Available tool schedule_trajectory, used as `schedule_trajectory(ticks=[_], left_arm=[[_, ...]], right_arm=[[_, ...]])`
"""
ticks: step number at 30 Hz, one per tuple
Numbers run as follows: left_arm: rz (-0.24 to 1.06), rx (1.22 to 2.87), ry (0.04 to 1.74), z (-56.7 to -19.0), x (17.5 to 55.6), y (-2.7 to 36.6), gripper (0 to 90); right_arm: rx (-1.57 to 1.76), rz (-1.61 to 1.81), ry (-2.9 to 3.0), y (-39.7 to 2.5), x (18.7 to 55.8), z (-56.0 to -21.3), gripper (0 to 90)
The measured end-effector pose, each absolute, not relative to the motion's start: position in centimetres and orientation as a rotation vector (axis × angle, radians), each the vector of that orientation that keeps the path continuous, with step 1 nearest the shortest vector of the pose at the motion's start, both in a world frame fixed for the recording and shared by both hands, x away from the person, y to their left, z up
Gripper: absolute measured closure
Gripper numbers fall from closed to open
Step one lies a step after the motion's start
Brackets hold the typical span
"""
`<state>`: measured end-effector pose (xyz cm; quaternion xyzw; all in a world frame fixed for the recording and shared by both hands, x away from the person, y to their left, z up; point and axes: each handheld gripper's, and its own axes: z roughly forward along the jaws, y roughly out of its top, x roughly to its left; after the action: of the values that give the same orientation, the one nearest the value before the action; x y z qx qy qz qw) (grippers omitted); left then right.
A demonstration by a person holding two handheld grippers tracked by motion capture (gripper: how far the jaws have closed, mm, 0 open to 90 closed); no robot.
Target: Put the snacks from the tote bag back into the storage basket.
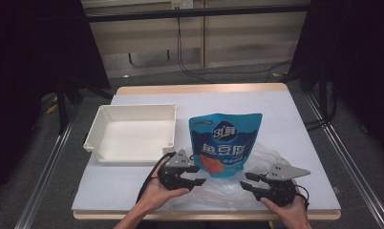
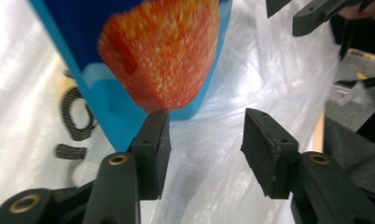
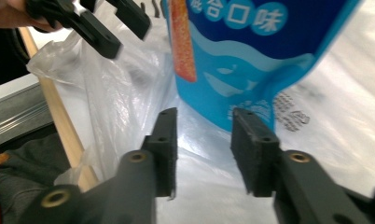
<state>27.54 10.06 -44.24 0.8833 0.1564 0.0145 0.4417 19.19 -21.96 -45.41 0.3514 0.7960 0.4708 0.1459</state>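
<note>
A blue snack pouch (image 1: 225, 143) with an orange picture lies on a clear plastic bag (image 1: 264, 155) near the table's front. My left gripper (image 1: 201, 175) is open at the pouch's lower left corner. In the left gripper view its jaws (image 2: 206, 144) stand wide apart over the plastic bag (image 2: 232, 88), with the pouch (image 2: 162, 56) just beyond the left pad. My right gripper (image 1: 244, 180) is open at the pouch's lower right. In the right gripper view its jaws (image 3: 203, 137) hold nothing, and the pouch (image 3: 251, 46) lies just ahead on the bag (image 3: 129, 93).
An empty white tray (image 1: 97, 131) sits left of the pouch on the pale table cover (image 1: 285, 114). The table's wooden front edge (image 3: 59, 116) runs close behind both grippers. Each gripper view shows the other gripper farther off: the right gripper (image 2: 316, 14) and the left gripper (image 3: 97, 28).
</note>
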Motion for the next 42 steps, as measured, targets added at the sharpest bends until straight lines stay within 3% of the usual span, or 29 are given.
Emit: schedule_trajectory(ticks=[6,20,35,42], left_arm=[[0.042,2.127,0.431,-43.1,28.1,11.5,45.7],[0.054,2.047,0.458,-41.2,28.8,13.8,44.0],[0.102,2.005,0.454,-38.7,29.1,14.9,41.5],[0.108,1.956,0.375,-36.3,29.4,14.6,40.7]], right_arm=[[1.049,1.368,2.231,-22.9,18.2,-45.5,45.5],[1.070,1.436,2.151,-23.8,17.8,-45.1,33.3],[1.069,1.492,1.981,-25.2,14.6,-44.4,17.2],[1.035,1.531,2.032,-24.7,15.0,-44.4,14.4]])
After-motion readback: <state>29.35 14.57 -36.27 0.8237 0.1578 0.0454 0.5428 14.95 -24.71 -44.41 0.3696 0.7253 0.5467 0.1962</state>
